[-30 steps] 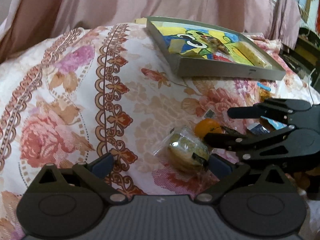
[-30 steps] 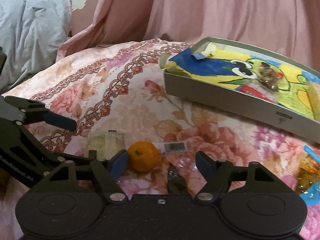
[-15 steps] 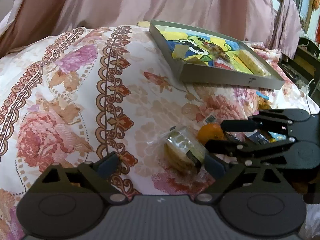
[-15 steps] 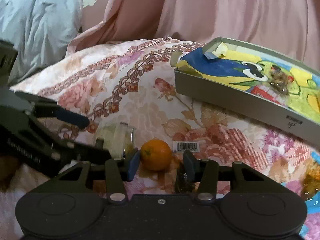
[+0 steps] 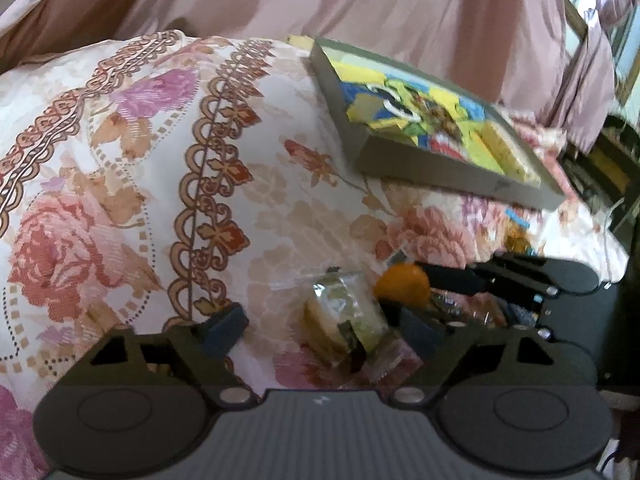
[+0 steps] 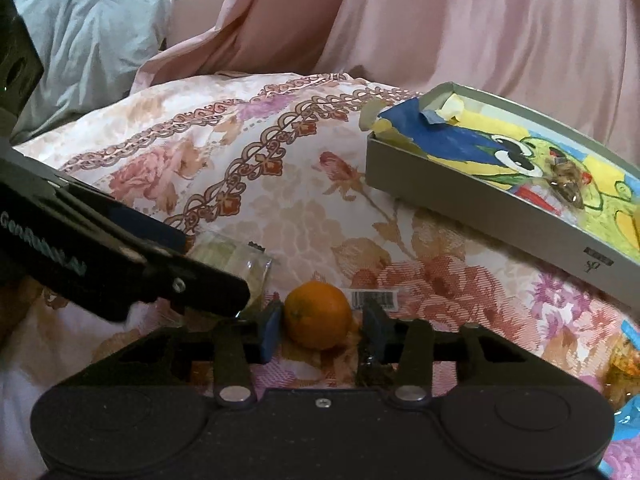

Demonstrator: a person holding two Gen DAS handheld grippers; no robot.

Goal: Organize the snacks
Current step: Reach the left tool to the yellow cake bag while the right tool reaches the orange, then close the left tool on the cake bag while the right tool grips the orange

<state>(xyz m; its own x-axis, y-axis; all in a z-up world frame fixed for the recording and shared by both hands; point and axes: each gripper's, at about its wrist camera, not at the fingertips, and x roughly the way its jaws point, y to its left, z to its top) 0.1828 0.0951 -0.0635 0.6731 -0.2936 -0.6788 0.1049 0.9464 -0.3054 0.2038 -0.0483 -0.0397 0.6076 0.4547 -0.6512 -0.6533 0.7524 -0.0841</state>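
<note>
A small orange (image 6: 318, 314) lies on the floral bedspread (image 6: 280, 200) between the fingers of my right gripper (image 6: 322, 330). Those jaws are closing: the left pad is at the peel and a thin gap shows at the right pad. Just left of the fruit is a clear-wrapped pastry (image 5: 344, 320). It sits between the fingers of my left gripper (image 5: 320, 328), whose jaws are closing but still stand wide, and the right finger is near the wrapper. The grey tray (image 6: 480, 208) with a cartoon lining stands at the back right and holds a brown wrapped snack (image 6: 566, 178) and a yellow bar (image 5: 504, 152).
A barcode label (image 6: 374, 299) and a dark wrapped candy (image 6: 372, 368) lie by the right finger. Blue-wrapped snacks (image 6: 628, 360) sit at the right edge. Pink curtain hangs behind, and a grey-blue cloth (image 6: 92, 28) is heaped at the back left.
The right jaws have narrowed from wide apart to close around the orange. The left jaws have come in a little around the pastry, and the left view has tilted.
</note>
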